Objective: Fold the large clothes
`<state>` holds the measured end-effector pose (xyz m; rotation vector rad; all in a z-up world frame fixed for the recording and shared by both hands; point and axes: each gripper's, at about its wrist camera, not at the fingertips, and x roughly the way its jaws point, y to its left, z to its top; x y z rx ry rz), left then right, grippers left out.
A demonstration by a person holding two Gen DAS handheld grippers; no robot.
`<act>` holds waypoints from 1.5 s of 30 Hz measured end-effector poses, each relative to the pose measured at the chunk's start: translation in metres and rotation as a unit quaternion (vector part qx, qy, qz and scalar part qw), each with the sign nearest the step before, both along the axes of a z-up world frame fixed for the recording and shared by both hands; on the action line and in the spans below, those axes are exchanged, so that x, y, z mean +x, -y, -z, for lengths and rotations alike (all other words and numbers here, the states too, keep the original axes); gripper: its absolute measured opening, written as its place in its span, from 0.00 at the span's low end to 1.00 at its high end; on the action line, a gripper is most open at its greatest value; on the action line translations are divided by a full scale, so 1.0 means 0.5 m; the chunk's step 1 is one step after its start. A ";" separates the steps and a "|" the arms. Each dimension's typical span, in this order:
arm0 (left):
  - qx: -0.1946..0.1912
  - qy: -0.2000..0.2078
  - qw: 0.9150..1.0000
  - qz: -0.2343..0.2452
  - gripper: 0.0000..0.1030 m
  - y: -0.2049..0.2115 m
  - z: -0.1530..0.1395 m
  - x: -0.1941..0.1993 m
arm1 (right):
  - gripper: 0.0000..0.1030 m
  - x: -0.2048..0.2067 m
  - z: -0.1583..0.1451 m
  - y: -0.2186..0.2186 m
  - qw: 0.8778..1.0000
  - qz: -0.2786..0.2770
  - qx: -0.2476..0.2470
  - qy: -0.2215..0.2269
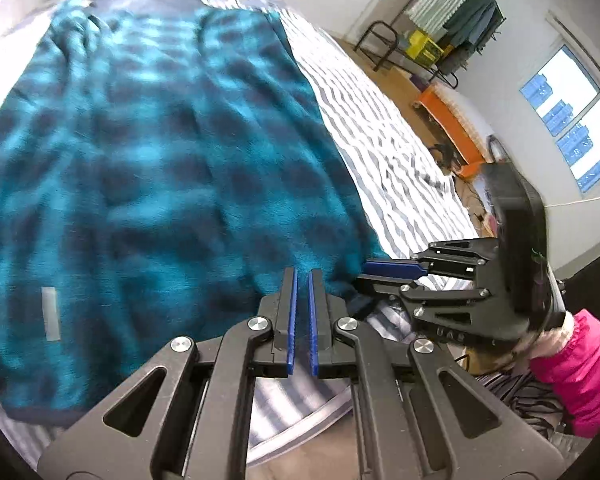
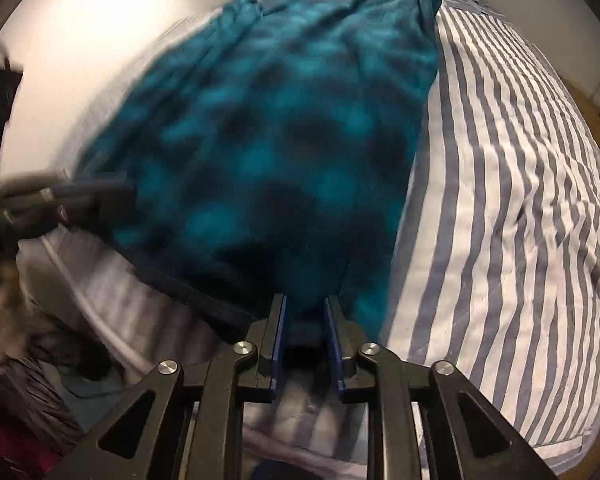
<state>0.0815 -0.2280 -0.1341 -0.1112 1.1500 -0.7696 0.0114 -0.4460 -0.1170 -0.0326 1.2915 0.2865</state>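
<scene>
Only faint embossed letters "UAS" read on the right gripper [image 1: 384, 274] body.
</scene>
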 end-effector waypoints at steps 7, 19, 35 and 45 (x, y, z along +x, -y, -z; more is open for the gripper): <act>0.056 0.017 0.998 0.022 0.02 0.050 0.068 -0.019 | 0.27 -0.021 -0.059 0.054 0.998 0.038 0.053 0.019; 0.070 0.096 0.992 0.052 0.32 0.160 -0.013 -0.098 | 0.45 -0.014 -0.191 0.260 0.963 0.200 0.125 0.131; 0.146 0.103 0.983 0.049 0.13 0.278 0.068 -0.066 | 0.49 0.018 -0.197 0.320 0.944 0.234 0.187 0.138; 0.016 0.079 0.996 -0.043 0.09 0.146 -0.035 -0.067 | 0.70 0.197 -0.144 0.260 0.960 0.192 0.172 0.109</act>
